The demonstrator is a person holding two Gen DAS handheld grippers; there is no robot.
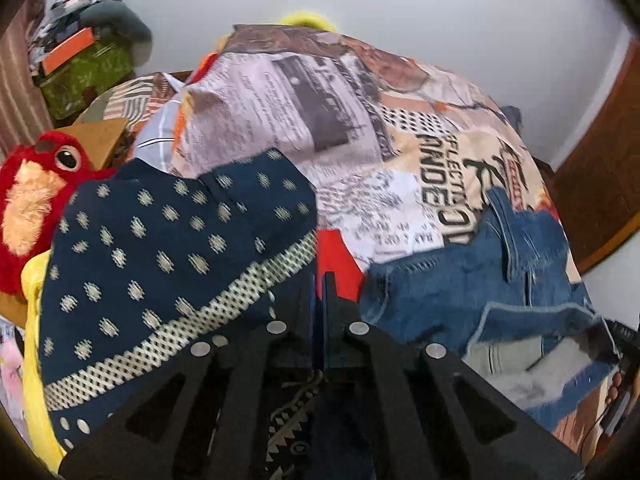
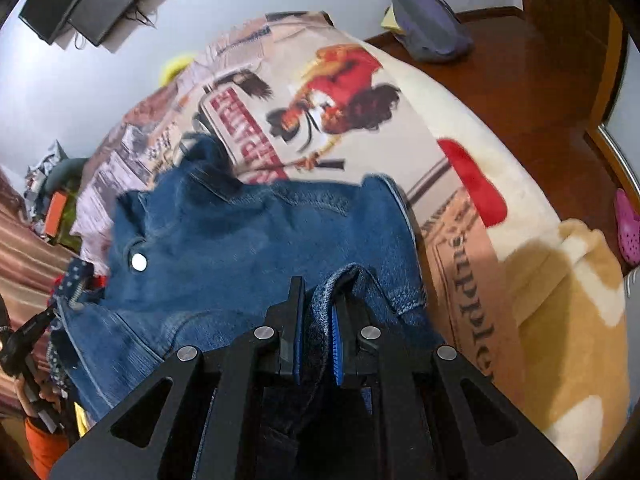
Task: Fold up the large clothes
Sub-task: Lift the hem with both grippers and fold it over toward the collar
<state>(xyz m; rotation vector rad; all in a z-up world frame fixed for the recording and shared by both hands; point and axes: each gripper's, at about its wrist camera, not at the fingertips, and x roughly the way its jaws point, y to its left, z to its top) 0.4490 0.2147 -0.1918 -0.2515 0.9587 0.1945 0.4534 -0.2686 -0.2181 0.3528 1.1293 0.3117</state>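
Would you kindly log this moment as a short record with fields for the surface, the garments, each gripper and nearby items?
surface: bed with printed collage bedspread
garment 1: blue denim jeans, bunched on the bedspread
garment 2: navy patterned cloth, draped left of the jeans
left gripper: shut, navy patterned cloth around its fingers; grip unclear
right gripper: shut on a fold of the jeans
nearby: red plush toy; wall-mounted screen; pink clog on the floor

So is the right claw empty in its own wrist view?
No, the right claw is shut on a bunched fold of the blue denim jeans, which fills the gap between its blue pads.
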